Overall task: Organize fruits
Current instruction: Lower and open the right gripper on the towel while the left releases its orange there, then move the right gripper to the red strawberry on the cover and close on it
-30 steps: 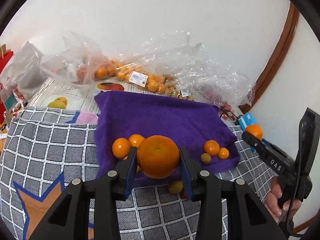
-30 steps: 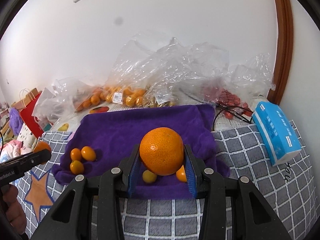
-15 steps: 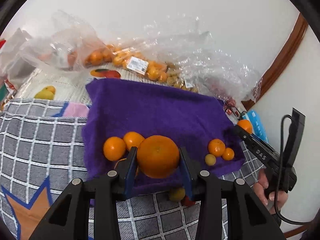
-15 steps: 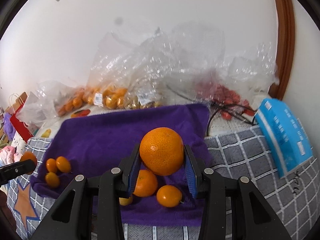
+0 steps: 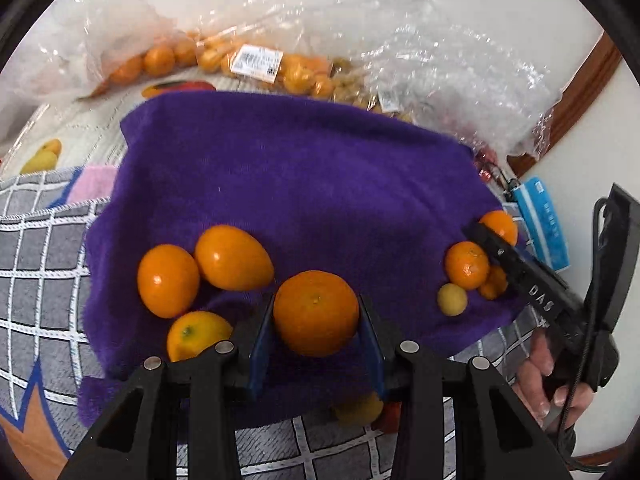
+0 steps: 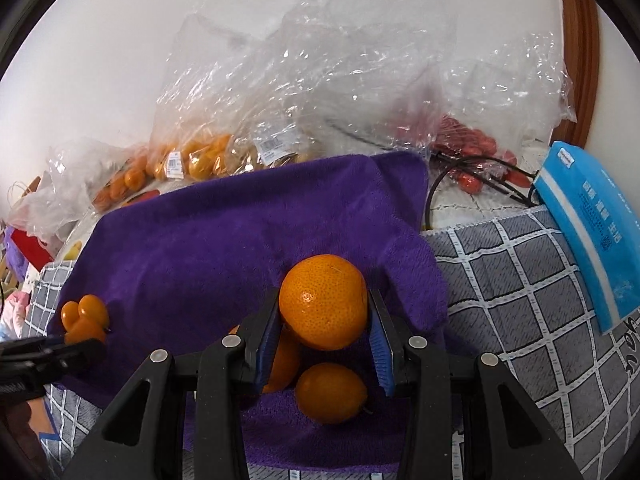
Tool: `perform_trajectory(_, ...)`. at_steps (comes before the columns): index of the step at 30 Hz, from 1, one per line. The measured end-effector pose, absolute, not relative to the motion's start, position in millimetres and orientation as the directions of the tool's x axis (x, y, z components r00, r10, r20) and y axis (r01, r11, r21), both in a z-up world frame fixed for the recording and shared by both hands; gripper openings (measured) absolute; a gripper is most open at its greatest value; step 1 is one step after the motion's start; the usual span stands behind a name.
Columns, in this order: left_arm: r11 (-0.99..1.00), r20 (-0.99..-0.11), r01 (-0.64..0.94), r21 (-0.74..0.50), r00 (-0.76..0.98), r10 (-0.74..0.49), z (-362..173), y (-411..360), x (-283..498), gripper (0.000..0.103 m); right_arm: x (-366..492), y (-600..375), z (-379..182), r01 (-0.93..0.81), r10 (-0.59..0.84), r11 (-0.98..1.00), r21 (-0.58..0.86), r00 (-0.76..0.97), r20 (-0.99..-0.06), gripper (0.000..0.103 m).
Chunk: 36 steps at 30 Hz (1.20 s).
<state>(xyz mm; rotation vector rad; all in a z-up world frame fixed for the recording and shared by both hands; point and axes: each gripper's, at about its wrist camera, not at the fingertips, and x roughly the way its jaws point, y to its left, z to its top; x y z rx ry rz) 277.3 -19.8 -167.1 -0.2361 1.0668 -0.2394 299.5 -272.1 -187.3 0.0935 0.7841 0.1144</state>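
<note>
The left tongs (image 5: 316, 332) pinch a round orange (image 5: 316, 312) between their blue pads, held just above the near edge of the purple towel (image 5: 300, 184). Three small oval kumquats (image 5: 234, 257) lie clustered on the towel near its near-left corner — two of them touching. The right tongs (image 6: 323, 332) likewise pinch a second orange (image 6: 323, 302), over the towel's near-right corner, where a small orange fruit (image 6: 330, 392) lies just below the pads, beside another one half hidden. The towel lies on a grey checked cover (image 6: 520, 288). Along the towel's far edge lie clear plastic bags (image 6: 304, 92) of fruit — a blue tissue pack (image 6: 592, 232) lies off the right side.
</note>
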Motion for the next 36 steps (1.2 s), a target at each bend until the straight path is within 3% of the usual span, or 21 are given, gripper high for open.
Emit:
perform_trajectory(12,0.957,-0.842,0.092,-0.276,0.456,-0.287,-167.9,-25.7,276.0,0.041,298.5,-270.7,-186.9,-0.069,0.117,0.993,0.097,0.708,-0.696,0.042)
perform_trajectory(15,0.958,-0.837,0.096,-0.269,0.469,-0.282,-160.3,-24.3,271.1,0.045,293.1,-270.6,-182.0,-0.064,0.103,0.995,0.083,0.721,-0.685,0.048)
perform_trajectory(25,0.968,-0.794,0.041,-0.246,0.564,-0.225,-126.3,4.5,231.5,0.048,243.0,-265.3,-130.5,-0.031,0.047,0.999,0.036,0.788,-0.614,0.053)
perform_trajectory(31,0.960,-0.770,-0.012,-0.278,0.600,-0.216,-122.8,35.7,199.0,0.048,203.3,-244.9,-116.2,-0.052,0.036,0.999,-0.008,0.782,-0.623,0.053)
perform_trajectory(36,0.976,-0.788,-0.050,-0.210,0.599,-0.139,-132.2,53.5,175.7,0.047,183.1,-232.4,-122.4,-0.065,0.073,0.997,0.036,0.747,-0.661,0.053)
